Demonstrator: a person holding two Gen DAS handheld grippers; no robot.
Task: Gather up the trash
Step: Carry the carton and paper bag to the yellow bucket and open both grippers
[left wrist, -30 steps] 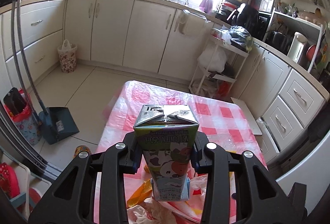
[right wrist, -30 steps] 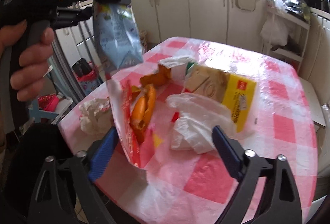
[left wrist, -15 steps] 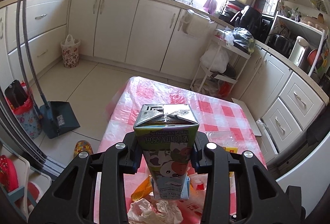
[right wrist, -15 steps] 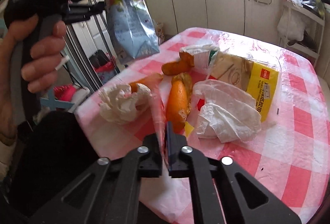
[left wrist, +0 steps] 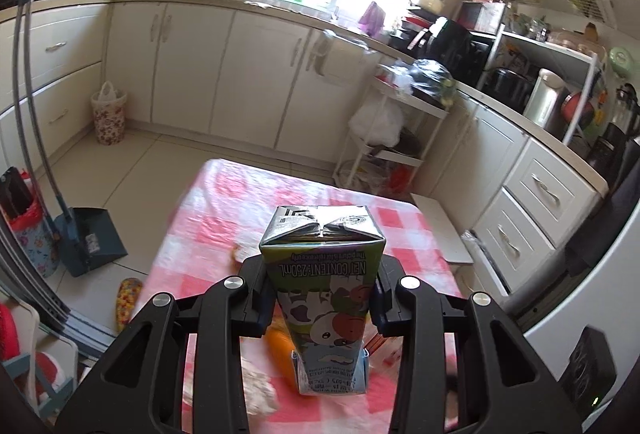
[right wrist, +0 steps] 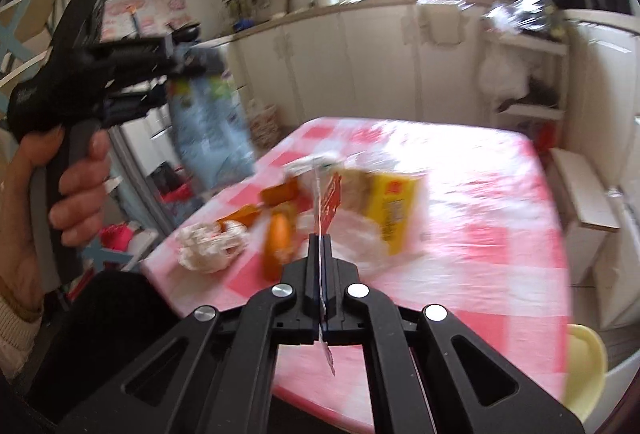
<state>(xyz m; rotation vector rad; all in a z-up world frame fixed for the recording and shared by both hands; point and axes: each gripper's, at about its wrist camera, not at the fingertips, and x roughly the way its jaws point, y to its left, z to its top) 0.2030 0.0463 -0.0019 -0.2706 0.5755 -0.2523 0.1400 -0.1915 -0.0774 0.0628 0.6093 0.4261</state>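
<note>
My left gripper [left wrist: 322,292] is shut on a small milk carton [left wrist: 326,294] with a cow print and holds it upright above the table. The carton also shows in the right wrist view [right wrist: 212,126], held high at the left. My right gripper [right wrist: 321,254] is shut on a thin red and clear plastic wrapper [right wrist: 326,202], lifted off the table edge-on. On the pink checked tablecloth [right wrist: 480,194] lie orange peels [right wrist: 278,242], a crumpled white tissue [right wrist: 208,248], a yellow pack [right wrist: 390,210] and a white plastic bag [right wrist: 356,234].
White kitchen cabinets [left wrist: 256,74] run along the back and right. A blue dustpan [left wrist: 88,238] and a patterned bin [left wrist: 108,118] stand on the floor at the left. A wire rack with bags [left wrist: 396,138] stands behind the table. A yellow stool [right wrist: 584,370] is at the table's right corner.
My right gripper closed on the plastic wrapper and lifted it off the table. My left gripper rose with the carton still in it.
</note>
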